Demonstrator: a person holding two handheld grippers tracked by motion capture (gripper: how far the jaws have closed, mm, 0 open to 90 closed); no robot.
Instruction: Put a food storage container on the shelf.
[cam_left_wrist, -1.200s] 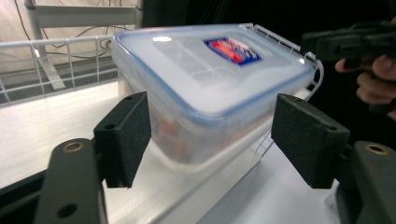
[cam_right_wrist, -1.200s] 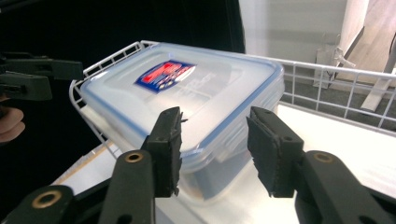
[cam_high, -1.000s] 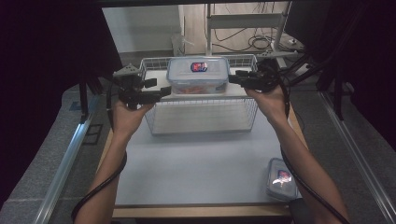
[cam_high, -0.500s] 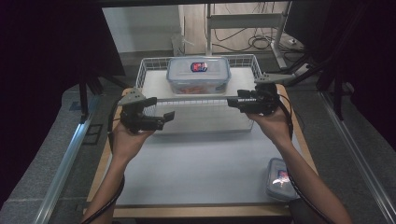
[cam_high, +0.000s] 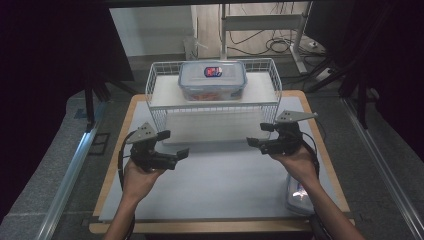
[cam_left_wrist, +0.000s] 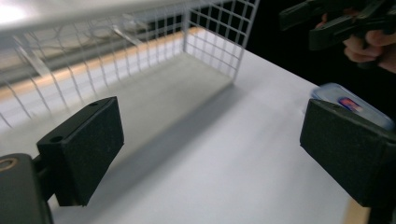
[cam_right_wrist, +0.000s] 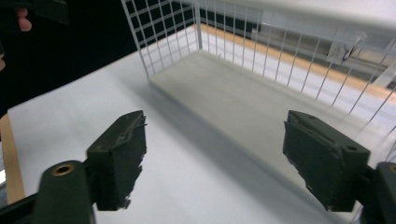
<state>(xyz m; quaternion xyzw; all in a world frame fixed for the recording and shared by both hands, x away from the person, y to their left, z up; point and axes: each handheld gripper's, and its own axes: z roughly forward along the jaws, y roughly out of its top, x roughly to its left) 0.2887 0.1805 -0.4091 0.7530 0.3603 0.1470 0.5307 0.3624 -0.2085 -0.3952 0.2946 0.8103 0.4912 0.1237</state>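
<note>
A clear lidded container (cam_high: 212, 80) with a red label stands on top of a white wire rack (cam_high: 215, 107) at the table's far side. My left gripper (cam_high: 176, 145) hovers in front of the rack's left corner and my right gripper (cam_high: 257, 135) in front of its right corner, their jaws pointing inward at each other. Both have just been opening and stand open with nothing between the jaws. The left gripper view has its own open gripper (cam_left_wrist: 212, 140) over the white tabletop, with the rack (cam_left_wrist: 140, 42) behind. The right gripper view has its open gripper (cam_right_wrist: 219, 154) before the rack's lower shelf (cam_right_wrist: 243, 88).
A second lidded container (cam_high: 300, 192) lies at the table's front right edge, partly under the right forearm, and is also in the left gripper view (cam_left_wrist: 350, 105). The white table (cam_high: 215, 185) has a wooden rim. Dark stands and cables surround it.
Both hands have come down and back from the sides of the container on the rack to a spot in front of the rack. The container stays on top.
</note>
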